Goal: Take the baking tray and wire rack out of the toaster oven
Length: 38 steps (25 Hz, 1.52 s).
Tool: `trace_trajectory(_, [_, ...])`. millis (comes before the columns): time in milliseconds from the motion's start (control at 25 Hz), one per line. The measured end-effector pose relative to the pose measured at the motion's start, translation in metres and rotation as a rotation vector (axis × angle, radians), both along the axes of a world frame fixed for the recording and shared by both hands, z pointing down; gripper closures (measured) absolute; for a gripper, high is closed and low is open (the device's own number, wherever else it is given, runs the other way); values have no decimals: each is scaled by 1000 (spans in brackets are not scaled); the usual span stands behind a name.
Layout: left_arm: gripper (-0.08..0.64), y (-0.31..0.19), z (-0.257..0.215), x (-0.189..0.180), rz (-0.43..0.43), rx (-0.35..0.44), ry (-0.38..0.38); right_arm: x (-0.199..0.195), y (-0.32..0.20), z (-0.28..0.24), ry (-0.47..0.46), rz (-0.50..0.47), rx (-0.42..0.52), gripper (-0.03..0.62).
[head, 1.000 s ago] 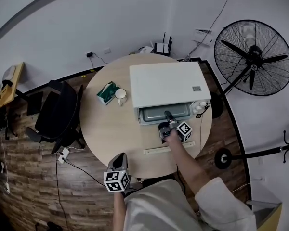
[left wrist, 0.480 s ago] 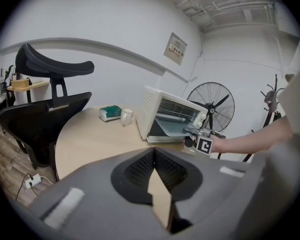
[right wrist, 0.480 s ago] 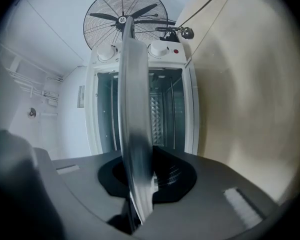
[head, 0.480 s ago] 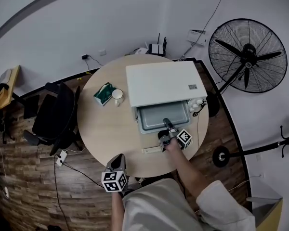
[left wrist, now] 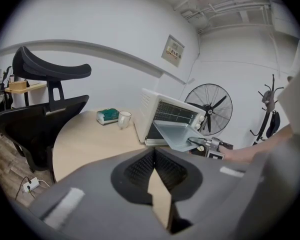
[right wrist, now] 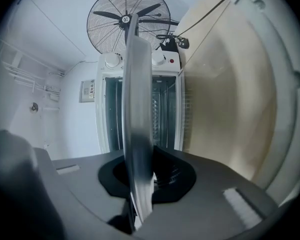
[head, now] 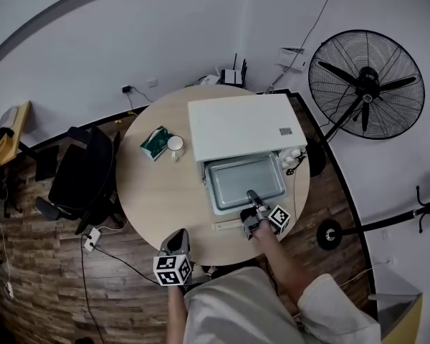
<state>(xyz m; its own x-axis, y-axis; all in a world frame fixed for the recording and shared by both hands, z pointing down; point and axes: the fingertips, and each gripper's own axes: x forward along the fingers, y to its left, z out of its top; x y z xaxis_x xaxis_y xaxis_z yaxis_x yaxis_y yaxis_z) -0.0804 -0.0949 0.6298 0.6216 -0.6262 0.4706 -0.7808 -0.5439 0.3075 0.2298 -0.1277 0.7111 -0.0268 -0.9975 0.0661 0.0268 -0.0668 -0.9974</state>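
The white toaster oven (head: 240, 126) stands on the round table (head: 158, 199) with its door (head: 233, 224) folded down. The grey baking tray (head: 244, 181) sticks far out of its mouth. My right gripper (head: 252, 196) holds the tray's near rim; its jaws are closing on that rim. In the right gripper view the tray (right wrist: 136, 109) runs edge-on between the jaws (right wrist: 142, 171) toward the oven cavity (right wrist: 165, 114). My left gripper (head: 176, 244) hovers at the table's near edge, shut and empty (left wrist: 154, 156), and looks at the tray (left wrist: 177, 134). I cannot pick out the wire rack for sure.
A white mug (head: 176, 145) and a green packet (head: 156, 140) lie left of the oven. A black office chair (head: 82, 170) stands left of the table, a large standing fan (head: 365, 84) at the right. A power strip (head: 93, 236) lies on the wooden floor.
My right gripper has drawn back toward me with the tray, which has slid much farther out of the oven. The left gripper has stayed where it was.
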Motion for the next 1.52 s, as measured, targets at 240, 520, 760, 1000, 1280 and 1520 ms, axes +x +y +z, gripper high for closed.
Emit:
trace_trajectory(240, [505, 10, 2, 5, 32, -5, -6, -12, 29, 2, -11, -26, -39, 562])
trace_trajectory(520, [504, 24, 11, 6, 48, -19, -7, -15, 61, 2, 31, -52, -46, 575])
trace_trajectory(760, [505, 30, 12, -1, 26, -17, -2, -32, 86, 7, 81, -137, -81, 575])
trace_trajectory(1000, [505, 29, 13, -28, -45, -19, 0, -75, 82, 10, 82, -262, -103, 575])
trace_trajectory(1280, [504, 31, 16, -75, -175, -27, -2, -155, 55, 5, 103, -478, -87, 574])
trace_trajectory(1520, [504, 40, 20, -129, -330, -40, 48, -230, 38, 7, 55, -588, -81, 575])
